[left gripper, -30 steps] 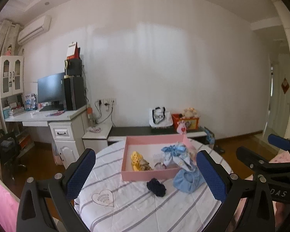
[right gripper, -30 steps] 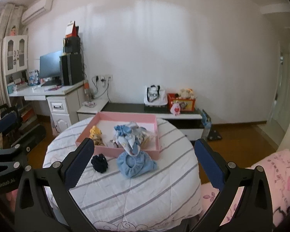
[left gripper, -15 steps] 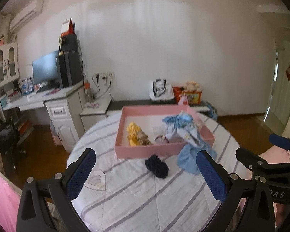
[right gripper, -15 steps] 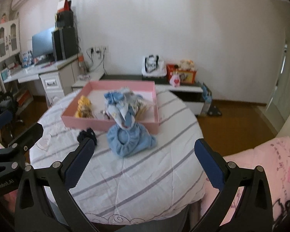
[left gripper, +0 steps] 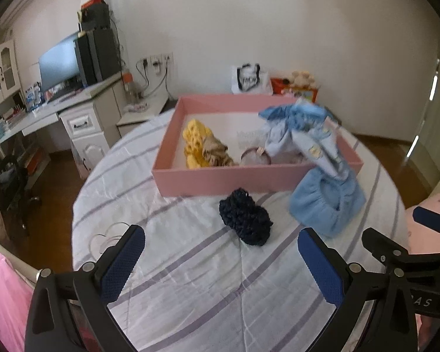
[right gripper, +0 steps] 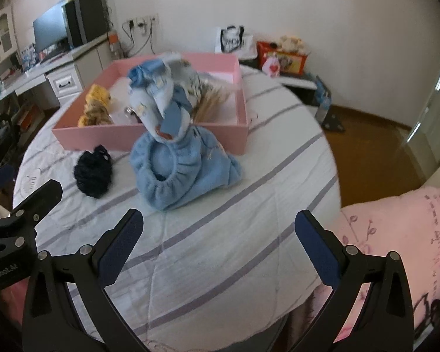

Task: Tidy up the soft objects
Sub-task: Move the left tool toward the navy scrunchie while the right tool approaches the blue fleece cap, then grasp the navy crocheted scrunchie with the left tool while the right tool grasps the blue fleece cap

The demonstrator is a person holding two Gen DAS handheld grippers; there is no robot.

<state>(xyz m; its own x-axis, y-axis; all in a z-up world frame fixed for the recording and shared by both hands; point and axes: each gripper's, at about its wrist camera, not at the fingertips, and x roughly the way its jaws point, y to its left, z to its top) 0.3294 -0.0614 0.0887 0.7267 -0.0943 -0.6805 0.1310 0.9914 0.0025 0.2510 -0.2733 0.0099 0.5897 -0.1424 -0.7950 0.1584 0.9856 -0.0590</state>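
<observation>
**Two open claws hanging over the striped table**

Both of my claws are gaping wide and gripping nothing: the left gripper point(left gripper: 221, 255) and the right gripper point(right gripper: 219, 234) are hovering above the round table point(right gripper: 220, 234) in its white cloth with purple stripes. Toward the far side of it the pink box point(left gripper: 228, 177) is sitting, shallow and open-topped. A light blue fleece cap point(right gripper: 182, 161) is slumping over the box's near wall, its elastic mouth facing me and its long axis running from the table up into the box, where patterned blue cloth point(right gripper: 158, 91) is piling up. Just beside the cap, on the table and close to the box front, a dark navy knitted scrunchie point(left gripper: 245, 217) is lying in a loose clump. Inside the box a yellow scrunchie point(left gripper: 195, 140) is touching a tan one point(left gripper: 217, 151).

My left camera is catching the pale ring-shaped piece point(left gripper: 255, 157) in the box; my right camera is showing the pink floral bedding point(right gripper: 396, 234) beside the table.
</observation>
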